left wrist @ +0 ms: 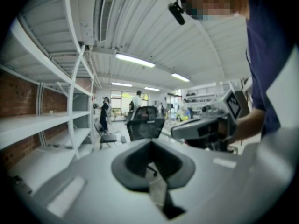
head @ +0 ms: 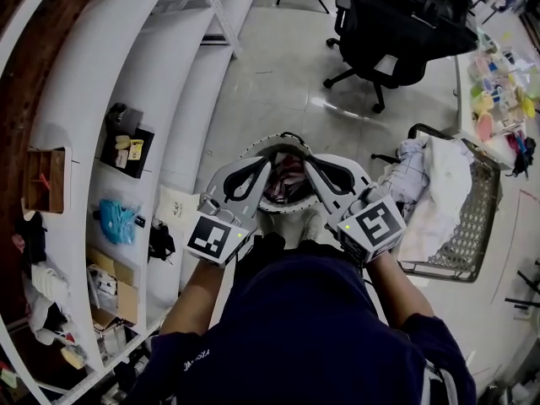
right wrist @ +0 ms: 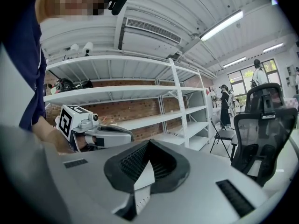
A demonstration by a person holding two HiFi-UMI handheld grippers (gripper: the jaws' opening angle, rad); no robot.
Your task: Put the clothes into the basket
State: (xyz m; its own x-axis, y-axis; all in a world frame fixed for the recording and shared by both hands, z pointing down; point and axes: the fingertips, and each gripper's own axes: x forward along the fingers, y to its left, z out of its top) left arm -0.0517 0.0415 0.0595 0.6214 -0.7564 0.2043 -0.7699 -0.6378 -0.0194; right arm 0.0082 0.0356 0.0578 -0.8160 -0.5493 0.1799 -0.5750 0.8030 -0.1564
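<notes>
Two grippers are held out in front of the person's dark blue top [head: 304, 327], side by side and angled toward each other, their tips near but apart. The left hand-held gripper [head: 263, 165] is seen with its jaws closed together and nothing between them. The right hand-held gripper [head: 310, 164] is likewise shut on nothing, its dark ribbed pads meeting in its own view. Below the two tips, partly covered by them, a round white tub [head: 278, 147] stands on the pale floor [head: 270, 83], with dark and reddish cloth [head: 287, 182] inside it. The clothes [head: 443, 180] – a heap of white fabric, one piece faintly checked – are piled in the wire basket [head: 479, 218], which stands on the floor to the right of the right hand-held gripper and apart from it. White shelves [head: 126, 91] run along the left side against a brick wall, and a blue bag [head: 118, 220] lies on one of them. A black office chair [head: 405, 24] stands farther off, ahead of the person – it also shows in both gripper views. In each gripper view the other gripper is seen alongside, gripped in a hand.
</notes>
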